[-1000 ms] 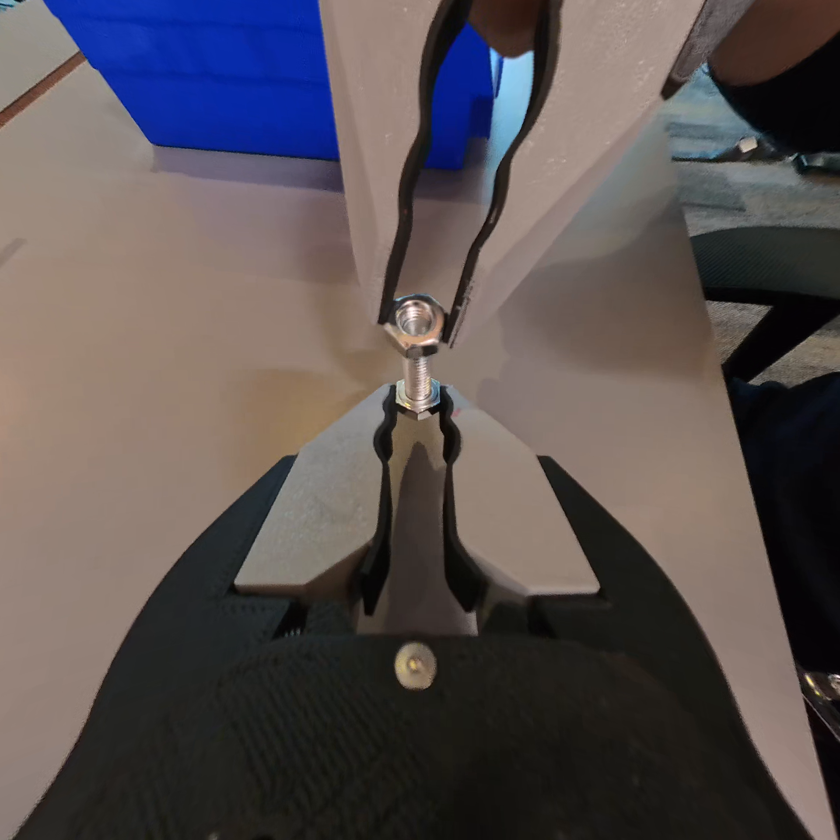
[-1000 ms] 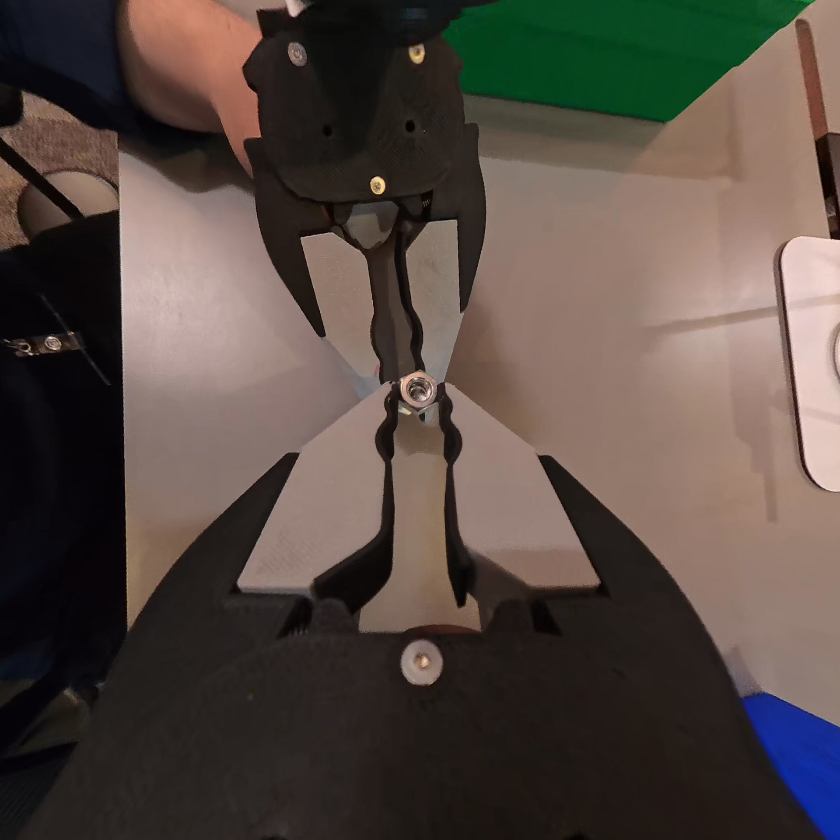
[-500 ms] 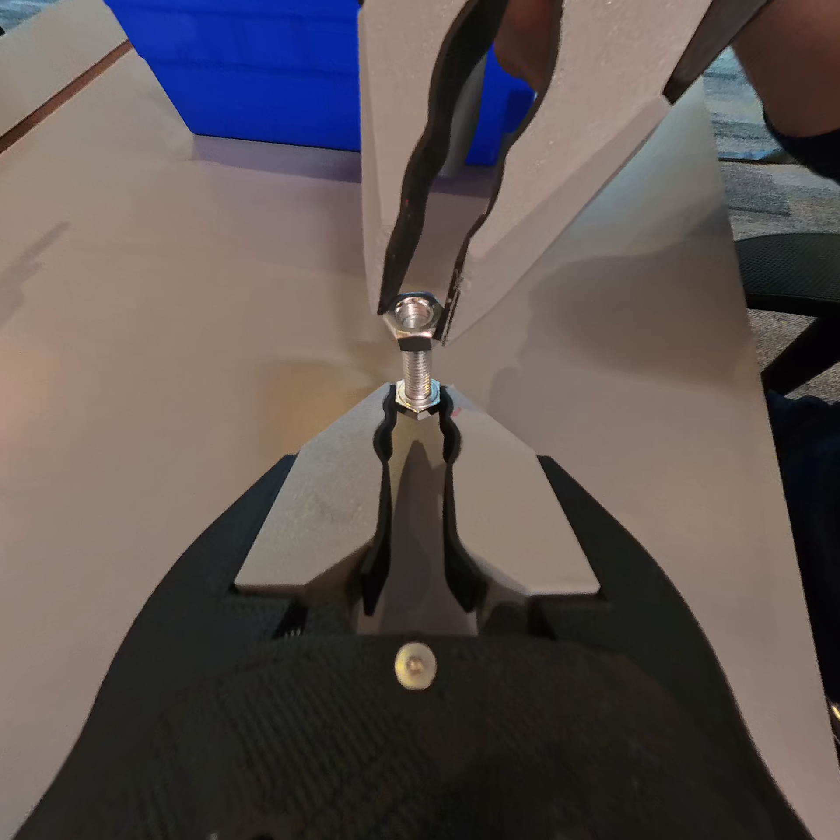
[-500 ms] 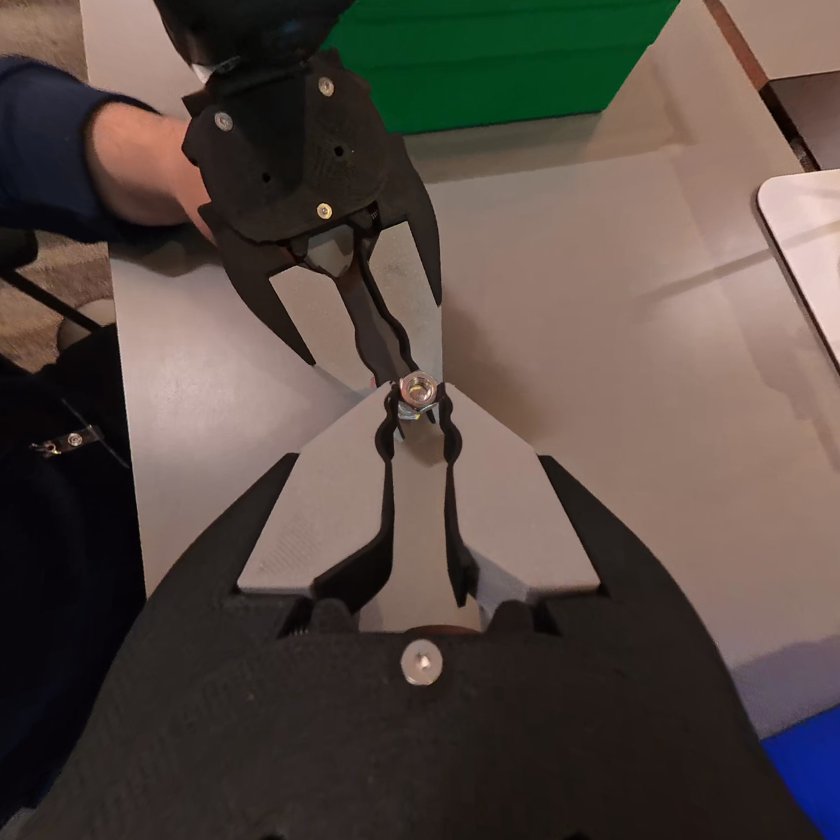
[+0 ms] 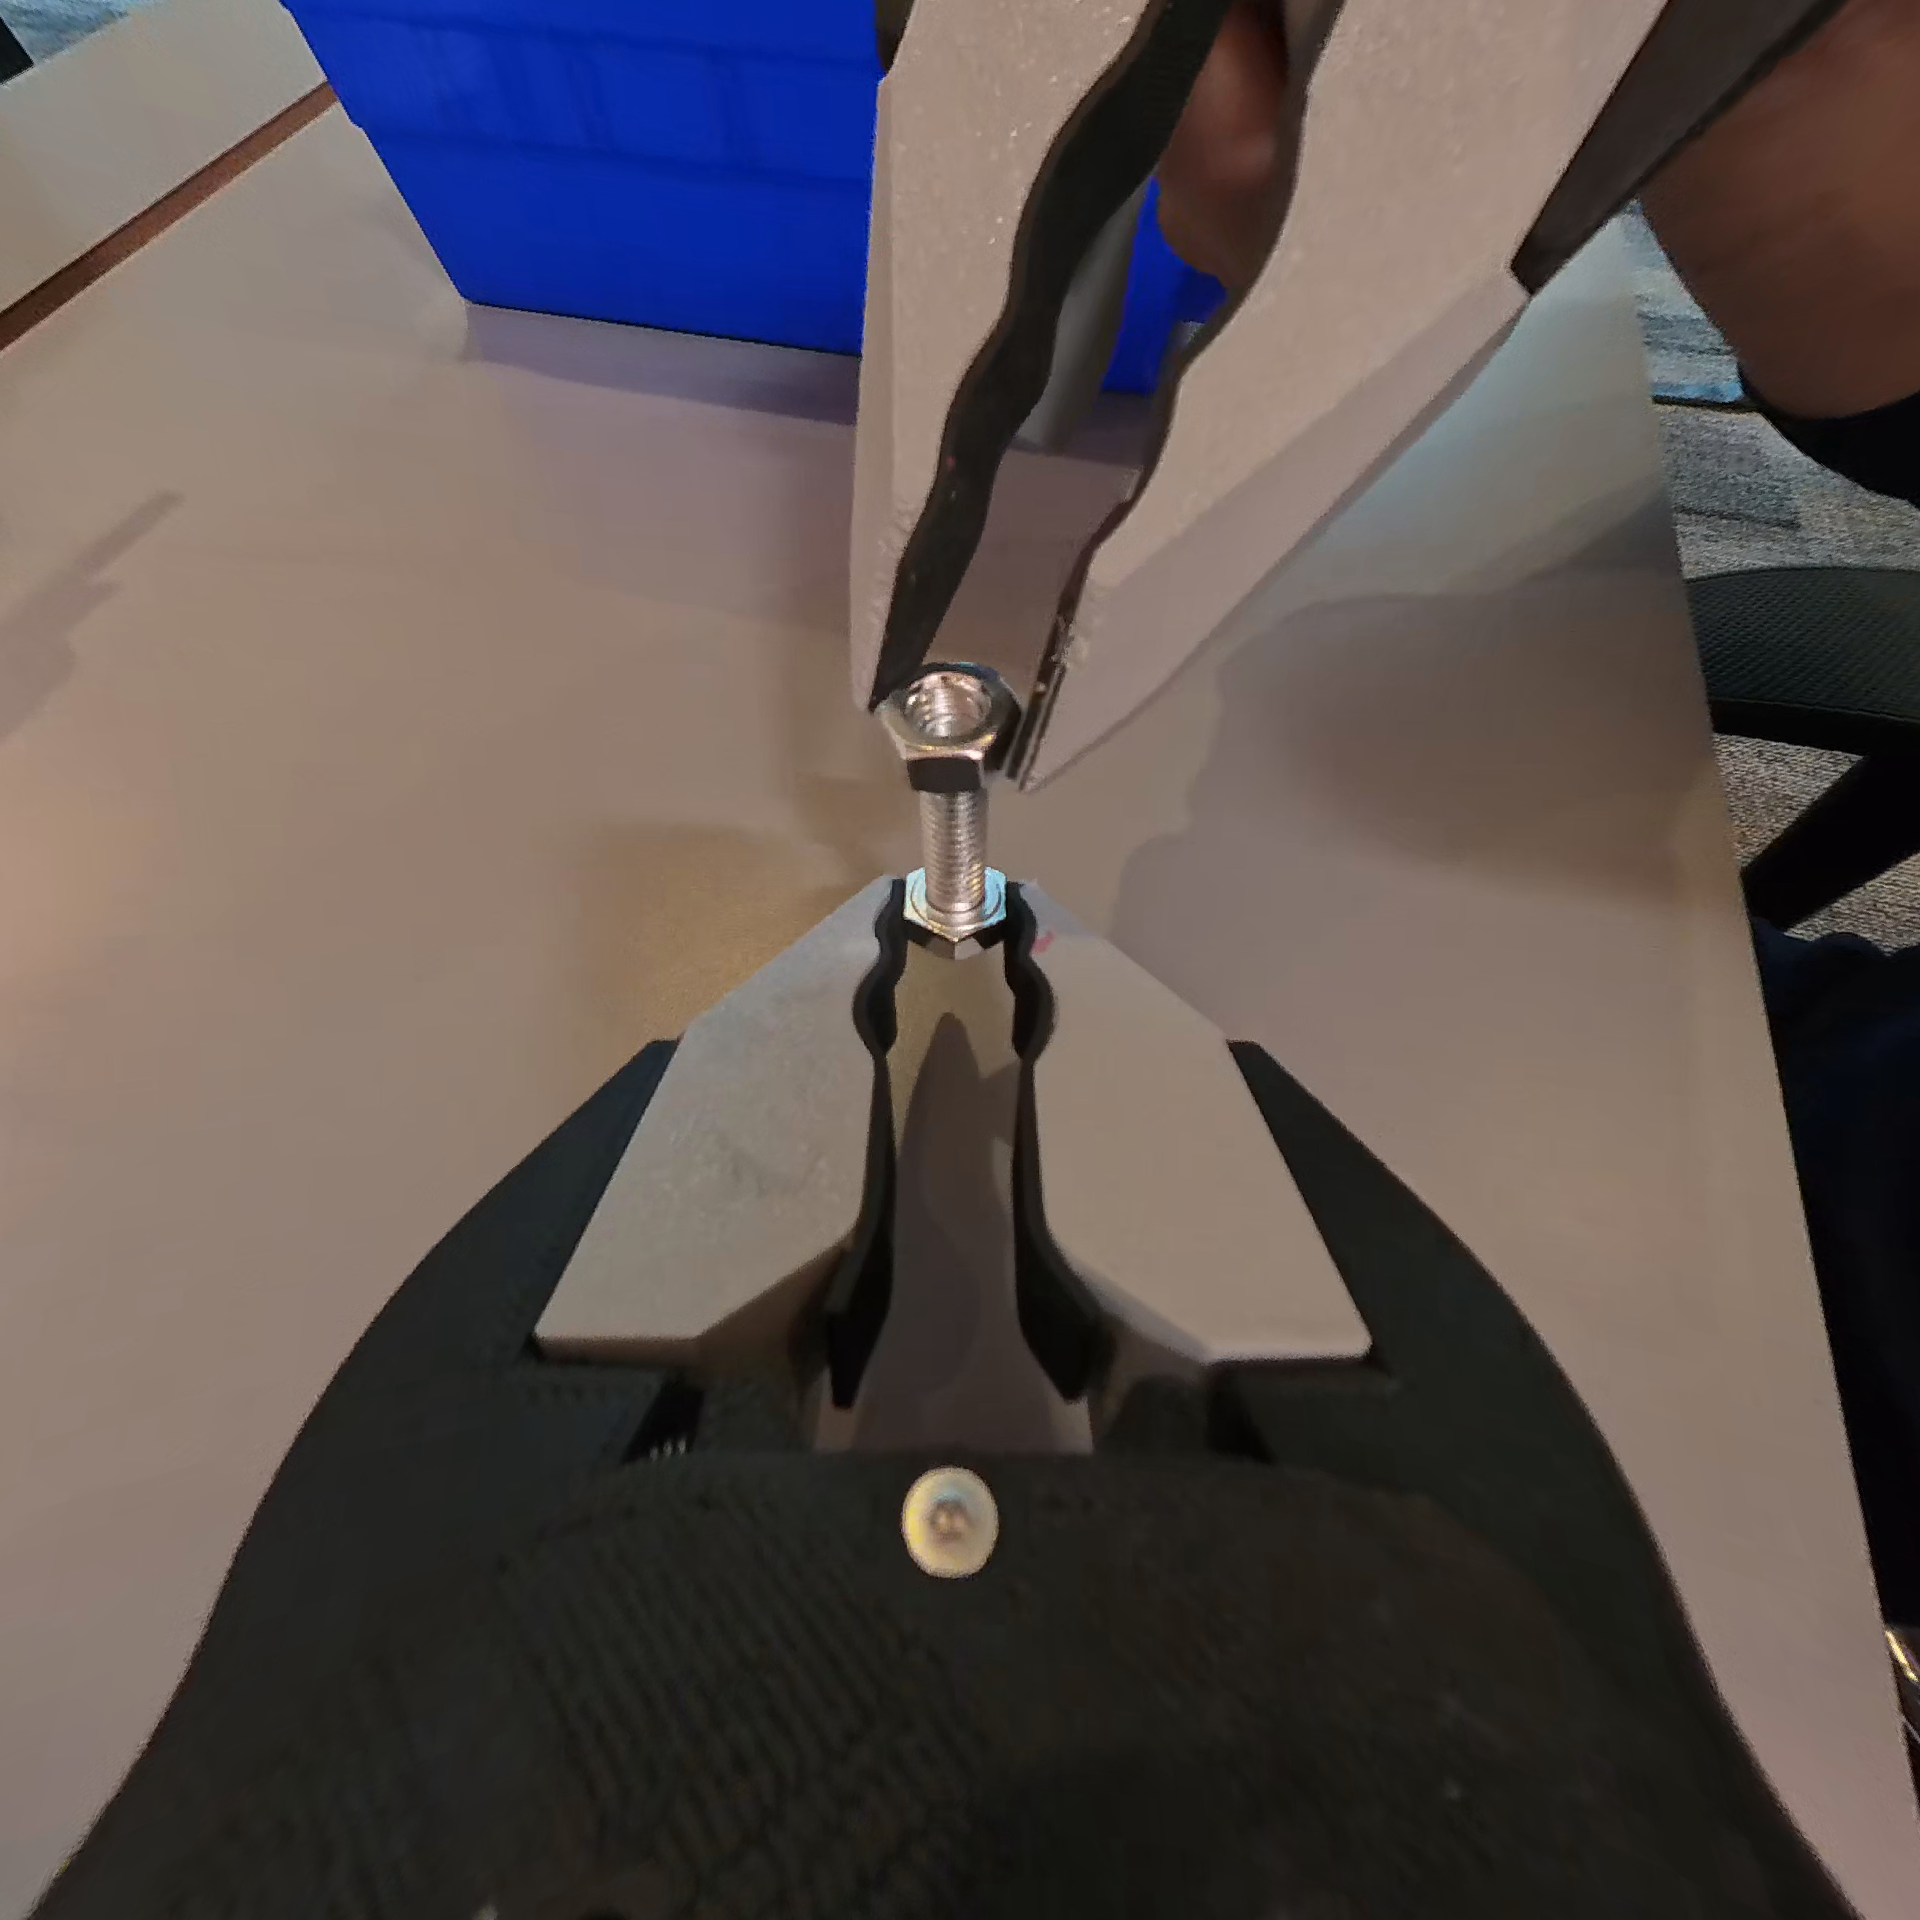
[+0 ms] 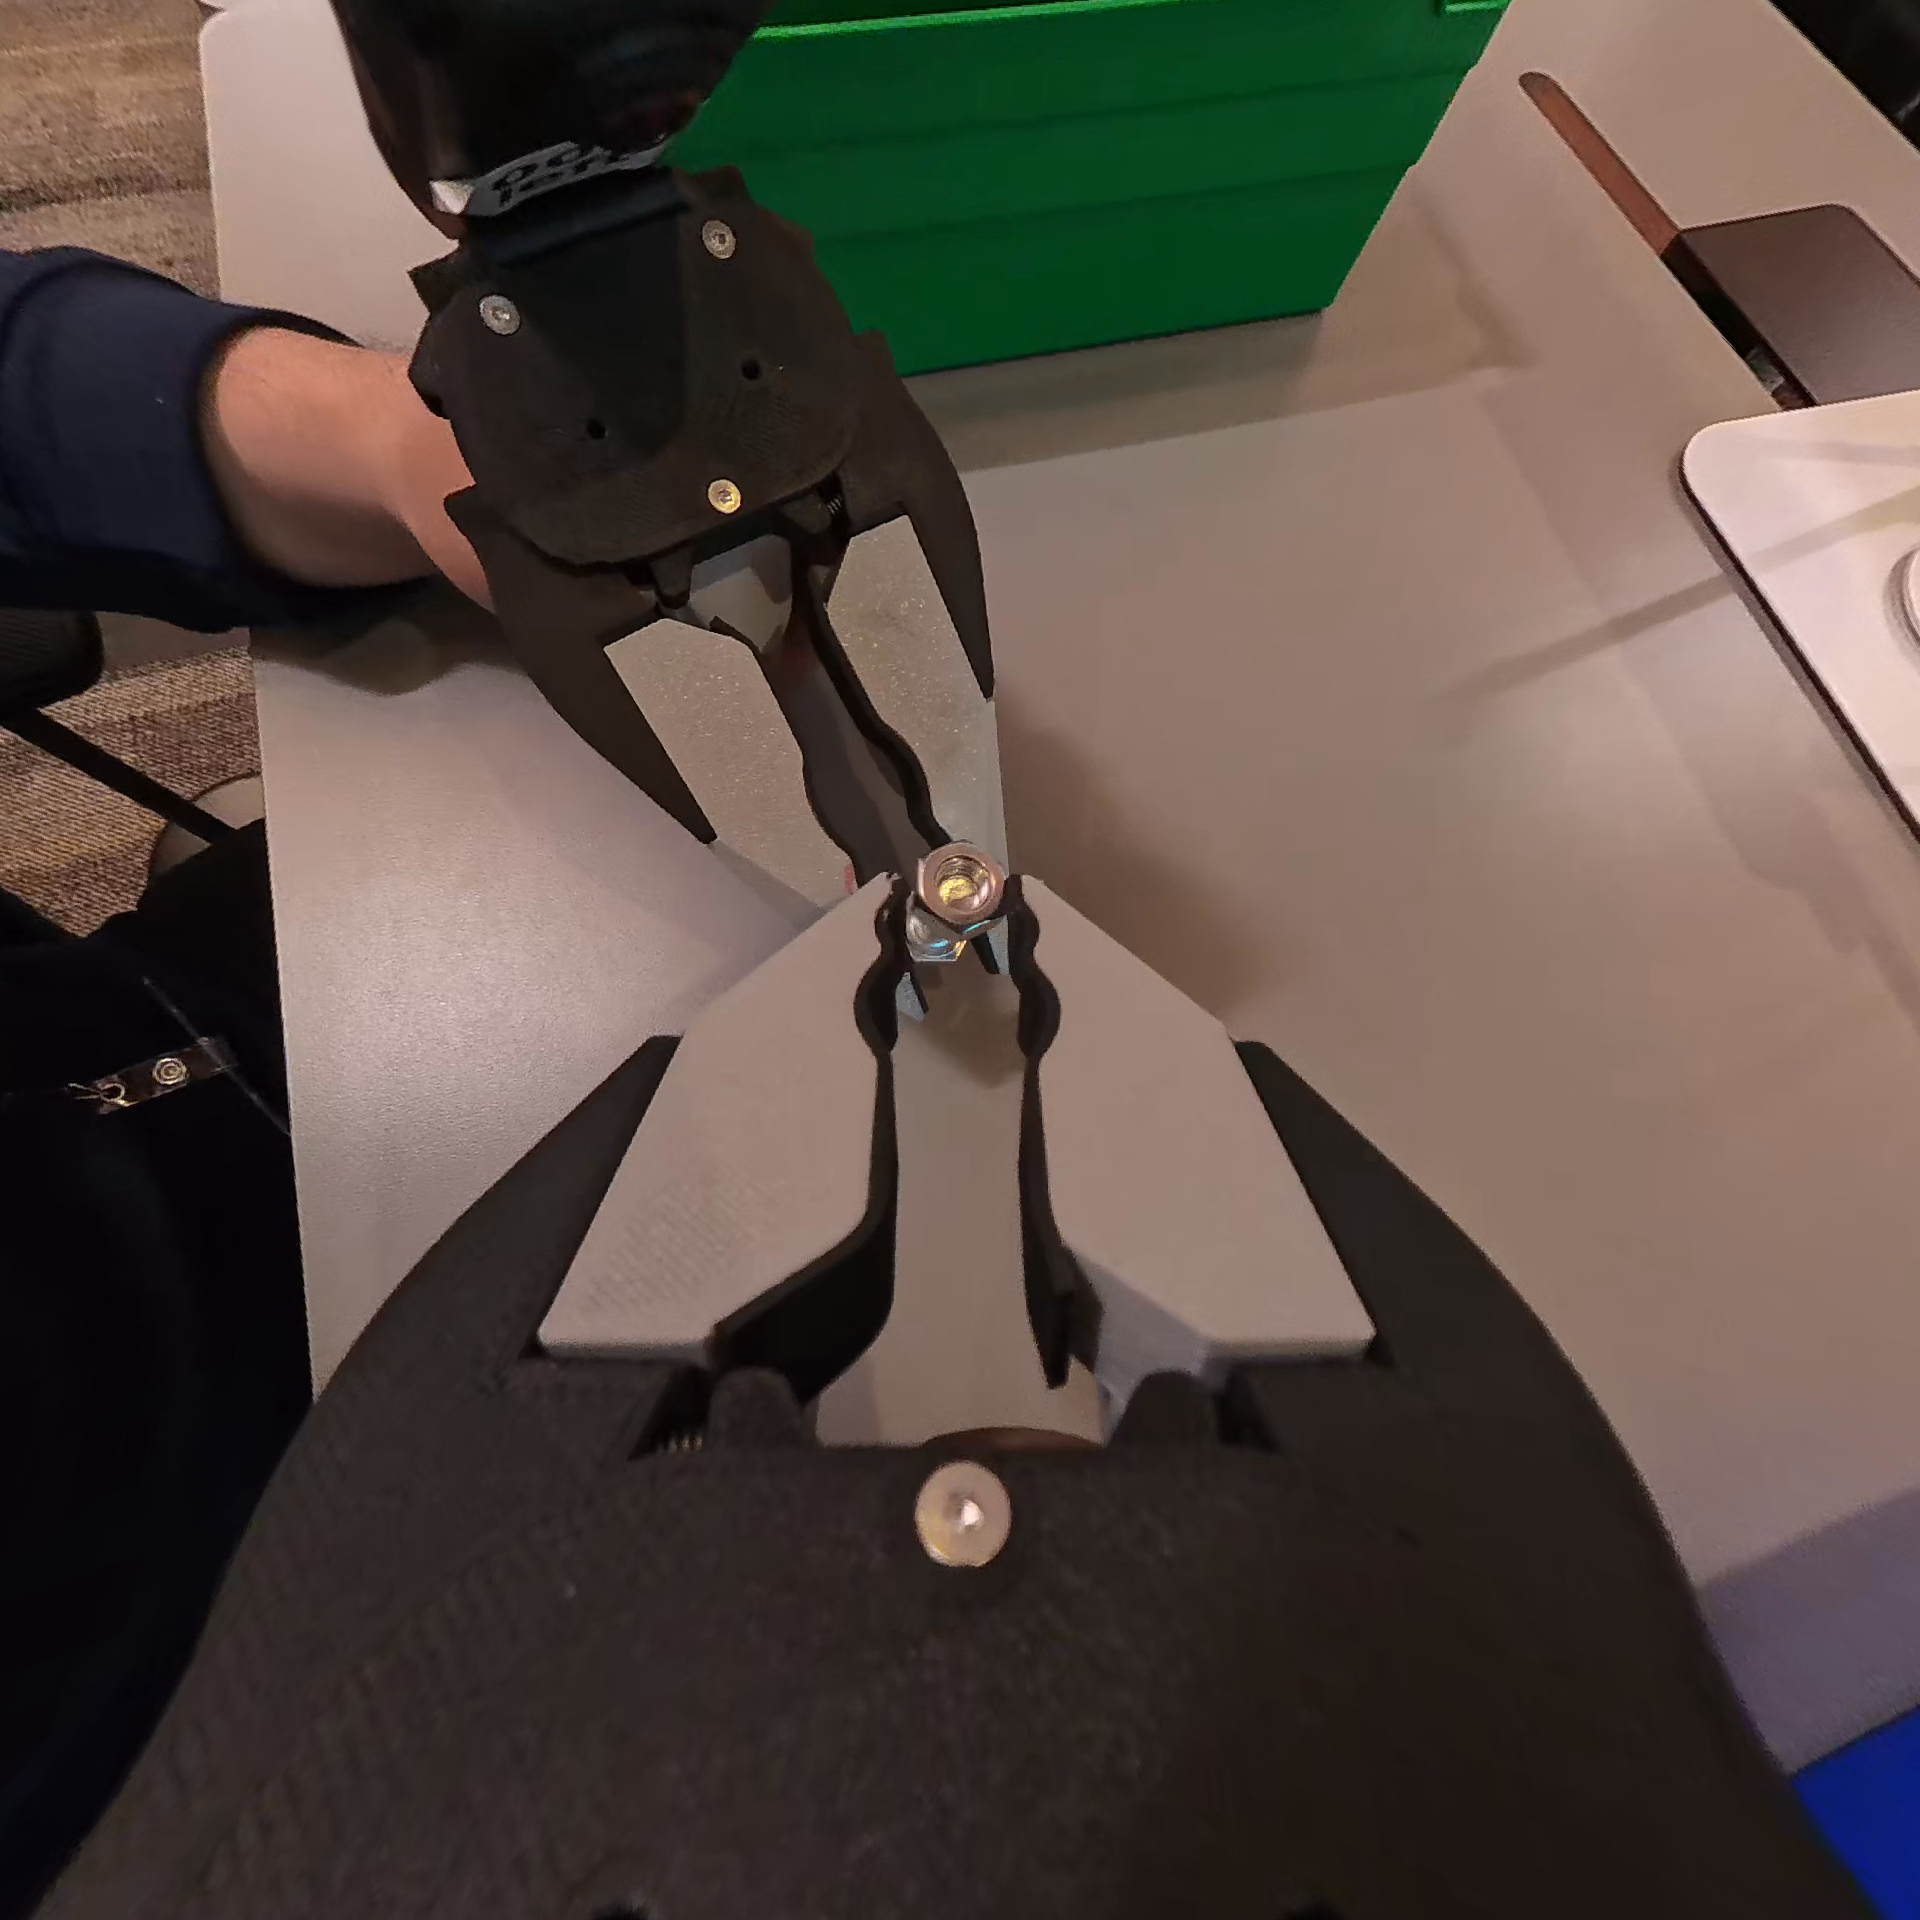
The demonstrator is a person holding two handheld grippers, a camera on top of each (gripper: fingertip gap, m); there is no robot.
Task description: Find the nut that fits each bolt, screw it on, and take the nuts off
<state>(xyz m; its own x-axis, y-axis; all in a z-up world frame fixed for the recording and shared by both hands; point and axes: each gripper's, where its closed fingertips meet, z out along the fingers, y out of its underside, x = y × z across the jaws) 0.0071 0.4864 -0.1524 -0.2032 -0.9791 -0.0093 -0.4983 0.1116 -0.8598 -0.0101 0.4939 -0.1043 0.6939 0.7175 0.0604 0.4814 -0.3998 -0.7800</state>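
My left gripper is shut on the hex head of a silver bolt, whose threaded shaft points away from it, above the grey table. My right gripper comes in from above and is shut on a silver nut sitting on the tip of the shaft. In the right wrist view the nut sits between my right gripper's fingertips. The bolt head shows just under it, held by my left gripper, which reaches in from the upper left.
A blue bin stands at the far side in the left wrist view. A green bin stands at the back in the right wrist view, with a white tray at the right edge. A person's forearm and a chair are beside the table. Left tips to right tips: about 5 cm.
My right gripper has turned about the bolt's axis with the nut in it. The left gripper now leans in from the upper left in the right wrist view. Both grips hold.
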